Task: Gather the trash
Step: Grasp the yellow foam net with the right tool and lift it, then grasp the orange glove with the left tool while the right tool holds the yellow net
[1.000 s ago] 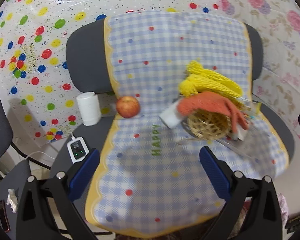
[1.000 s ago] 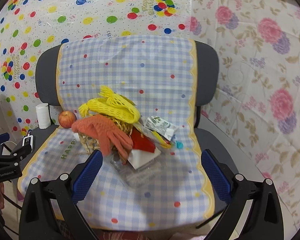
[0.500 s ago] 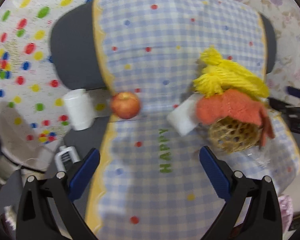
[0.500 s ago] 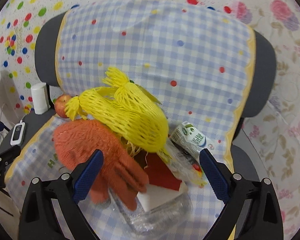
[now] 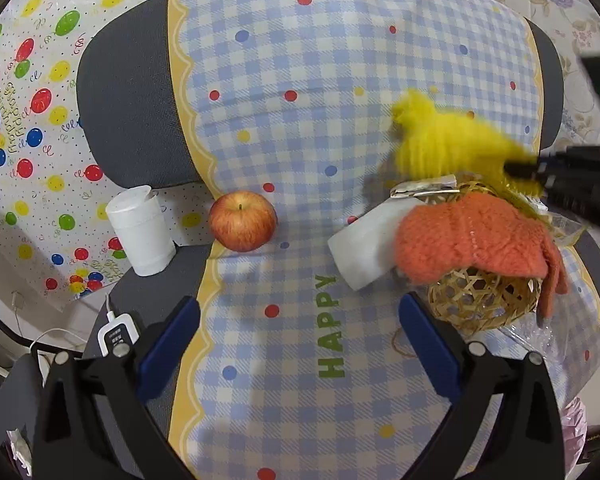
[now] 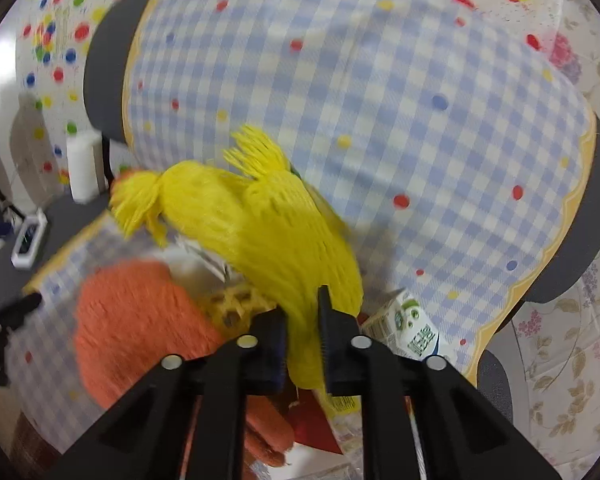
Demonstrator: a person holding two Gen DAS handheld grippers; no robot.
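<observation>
On the checked chair cover (image 5: 300,120), your right gripper (image 6: 302,336) has just closed on the yellow foam net (image 6: 260,232) — stretchy mesh may slip; left gripper (image 5: 300,336) gapes wide.

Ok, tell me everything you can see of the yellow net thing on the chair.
The yellow foam net looks like soft, stretchy mesh sleeving, bunched into a bundle with frayed tassel ends at its upper left. It lies on top of the pile, over the woven basket and above the orange glove. The right gripper has just been closing, and its jaws now pinch the net's lower end. The image is motion-blurred.
</observation>
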